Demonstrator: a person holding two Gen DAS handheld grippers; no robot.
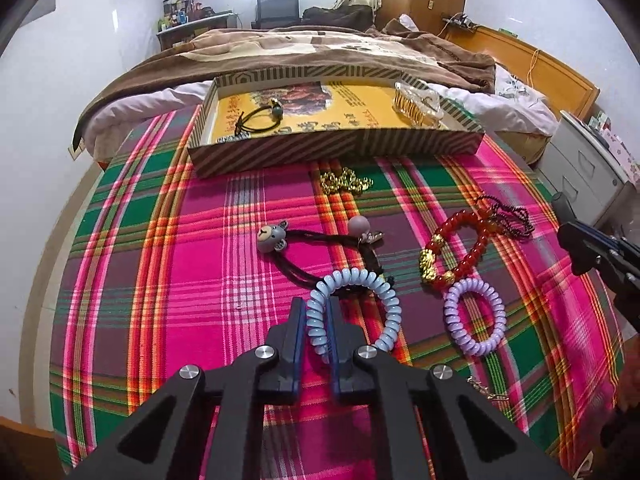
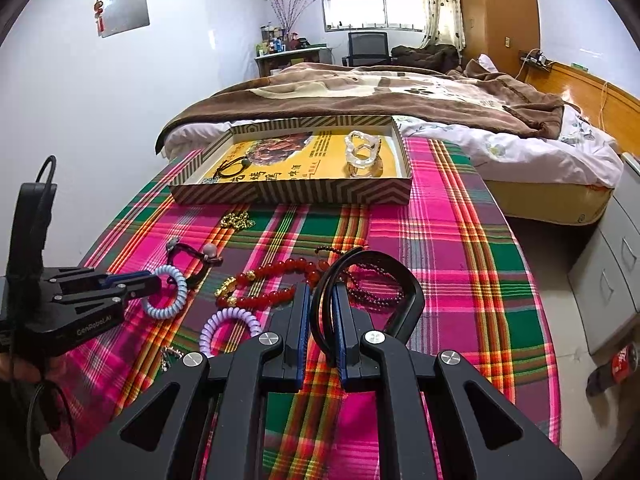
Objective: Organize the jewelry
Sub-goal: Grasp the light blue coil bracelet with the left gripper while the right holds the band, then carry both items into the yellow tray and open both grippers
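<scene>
My left gripper (image 1: 316, 316) is shut on the near side of a pale blue spiral hair tie (image 1: 384, 288), which lies on the plaid cloth (image 1: 180, 280). My right gripper (image 2: 321, 300) is shut on a black curved band (image 2: 412, 292) that arches above the cloth. A purple spiral tie (image 1: 474, 316), a red bead bracelet (image 1: 476, 248), a dark bead bracelet (image 1: 514, 216), a bear hair tie (image 1: 272, 236) and a gold chain (image 1: 346, 180) lie loose. The striped tray (image 1: 336, 148) holds a black cord bracelet (image 1: 260, 118) and a clear hair claw (image 1: 416, 104).
A bed with a brown blanket (image 1: 320, 52) stands right behind the tray. Grey drawers (image 2: 608, 272) and a cola bottle (image 2: 616, 364) on the floor are to the right of the table. A thin chain (image 1: 488, 392) lies near the table's front edge.
</scene>
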